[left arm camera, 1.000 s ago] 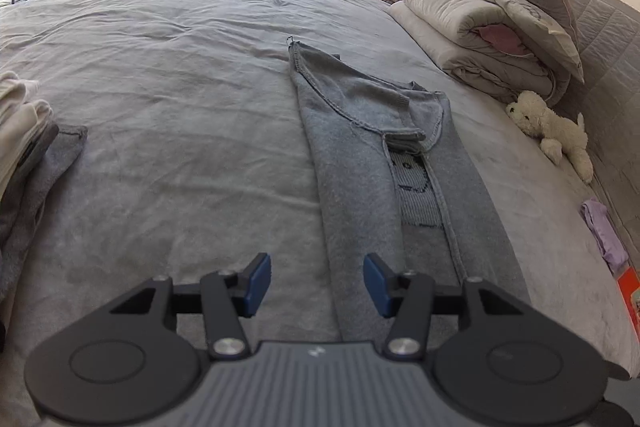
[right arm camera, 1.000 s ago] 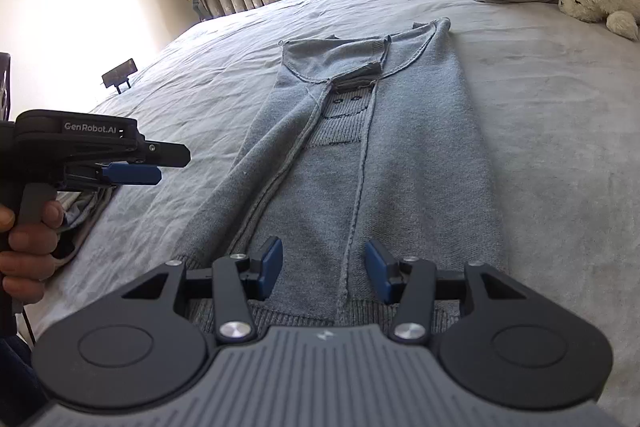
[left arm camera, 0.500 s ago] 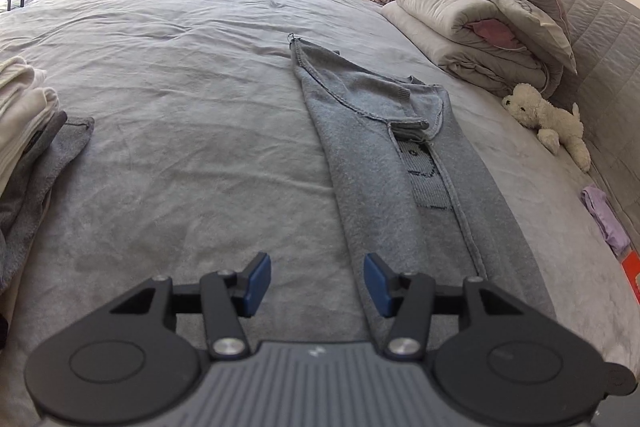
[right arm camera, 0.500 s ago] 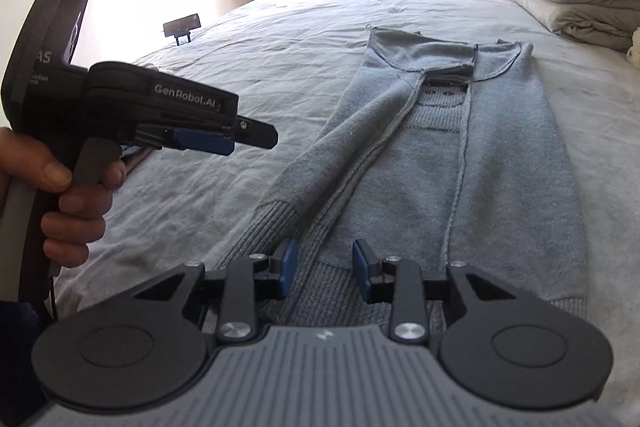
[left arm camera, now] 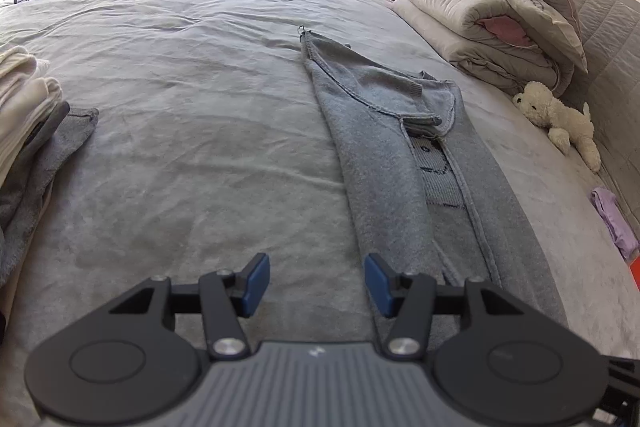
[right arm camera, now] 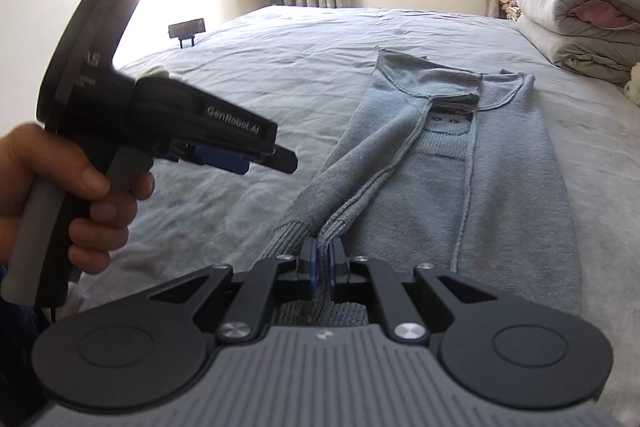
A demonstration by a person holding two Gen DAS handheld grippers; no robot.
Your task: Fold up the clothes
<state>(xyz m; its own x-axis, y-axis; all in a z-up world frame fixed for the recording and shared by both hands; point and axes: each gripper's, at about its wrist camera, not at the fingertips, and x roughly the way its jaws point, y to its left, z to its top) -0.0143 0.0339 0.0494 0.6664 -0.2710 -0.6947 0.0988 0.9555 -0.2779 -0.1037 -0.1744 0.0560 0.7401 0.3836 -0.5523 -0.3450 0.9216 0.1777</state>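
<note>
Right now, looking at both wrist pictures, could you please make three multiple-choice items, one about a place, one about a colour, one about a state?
1. Where does the white plush toy dog lie?
A. On the grey knitted sweater
B. By the quilted headboard, below the folded grey duvets
C. On the stack of pale folded clothes

2. What colour are the pads on the left gripper fingers?
A. Blue
B. Red
C. White

3. What state is the right gripper in?
A. Wide open above the bed
B. Shut on nothing
C. Shut on the hem of the grey knitted sweater

Answers:
1. B: the toy rests near the headboard, under the duvets.
2. A: both pads look blue.
3. C: ribbed fabric sits pinched between the closed fingers.
</note>
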